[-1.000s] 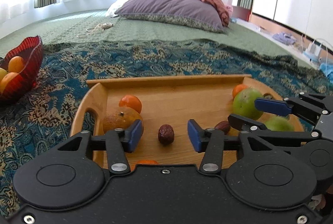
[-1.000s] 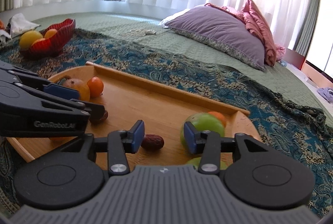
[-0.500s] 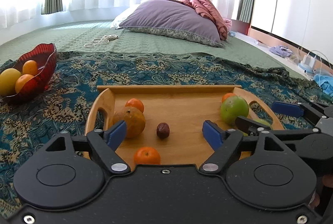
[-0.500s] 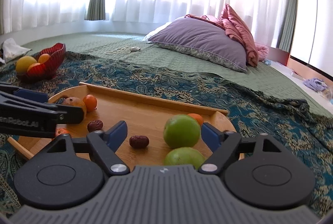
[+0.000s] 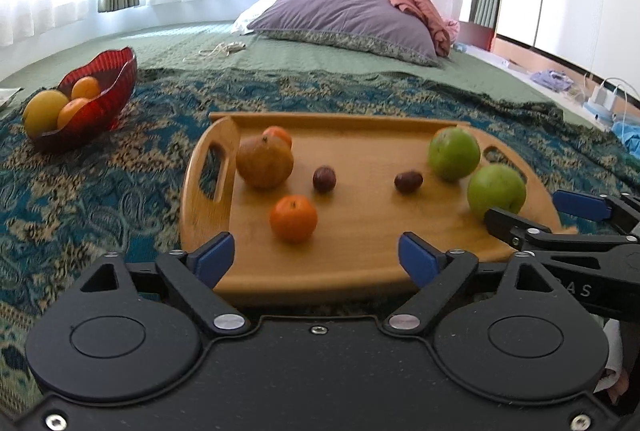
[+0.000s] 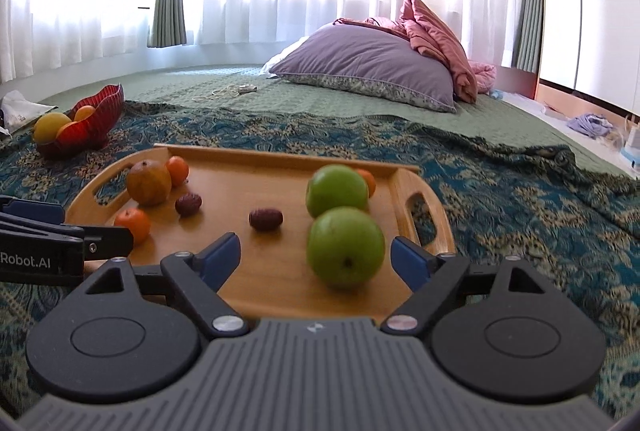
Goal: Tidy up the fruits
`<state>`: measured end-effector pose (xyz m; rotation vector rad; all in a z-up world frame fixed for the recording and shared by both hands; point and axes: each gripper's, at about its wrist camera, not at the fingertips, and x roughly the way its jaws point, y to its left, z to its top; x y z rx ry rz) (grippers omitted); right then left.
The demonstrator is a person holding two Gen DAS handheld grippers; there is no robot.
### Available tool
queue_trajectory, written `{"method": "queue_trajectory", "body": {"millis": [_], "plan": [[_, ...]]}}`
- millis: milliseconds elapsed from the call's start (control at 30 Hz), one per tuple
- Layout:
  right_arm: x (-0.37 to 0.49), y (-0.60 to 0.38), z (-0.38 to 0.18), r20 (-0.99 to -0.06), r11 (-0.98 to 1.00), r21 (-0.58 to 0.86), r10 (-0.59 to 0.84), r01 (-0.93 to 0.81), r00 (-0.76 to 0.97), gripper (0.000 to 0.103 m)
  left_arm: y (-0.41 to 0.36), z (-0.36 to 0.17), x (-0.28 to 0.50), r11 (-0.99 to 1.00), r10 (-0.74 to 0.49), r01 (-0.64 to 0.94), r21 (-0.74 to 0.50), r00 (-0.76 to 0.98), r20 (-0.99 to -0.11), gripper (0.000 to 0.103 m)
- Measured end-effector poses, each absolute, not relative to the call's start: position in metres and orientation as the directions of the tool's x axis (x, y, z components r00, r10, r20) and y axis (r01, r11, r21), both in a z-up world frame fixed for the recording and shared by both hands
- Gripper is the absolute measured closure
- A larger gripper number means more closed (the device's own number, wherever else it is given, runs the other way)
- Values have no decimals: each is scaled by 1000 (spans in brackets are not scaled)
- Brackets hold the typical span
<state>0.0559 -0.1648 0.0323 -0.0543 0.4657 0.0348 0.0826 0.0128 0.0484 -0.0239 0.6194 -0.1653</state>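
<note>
A wooden tray [image 5: 360, 263] lies on the patterned blanket and holds fruit: a tangerine [image 5: 293, 218], a brownish pomegranate [image 5: 264, 162], two dark dates [image 5: 324, 179] [image 5: 408, 181] and two green apples [image 5: 454, 153] [image 5: 496, 191]. My left gripper [image 5: 316, 257] is open and empty at the tray's near edge. My right gripper [image 6: 316, 255] is open and empty; the nearer green apple [image 6: 346, 247] lies just ahead between its fingers. A red bowl [image 5: 100, 103] with oranges and a lemon stands to the far left.
A purple pillow [image 5: 344, 19] and pink bedding lie at the back of the green bedspread. A cord [image 5: 222, 49] lies on the bed. Clothes and a charger sit on the floor at right [image 5: 600, 95]. Curtained windows run behind.
Both grippers have pulled back from the tray and opened wide. The left one had been narrowly open around a date; both dates now lie free on the tray.
</note>
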Motion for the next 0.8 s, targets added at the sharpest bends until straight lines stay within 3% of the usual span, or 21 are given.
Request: {"method": "queue_trajectory", "body": {"millis": [800], "plan": [[33, -168, -16, -550, 998, -55, -41, 12, 834, 4, 11, 5, 75, 995, -72, 97, 2, 752, -655, 0]]}}
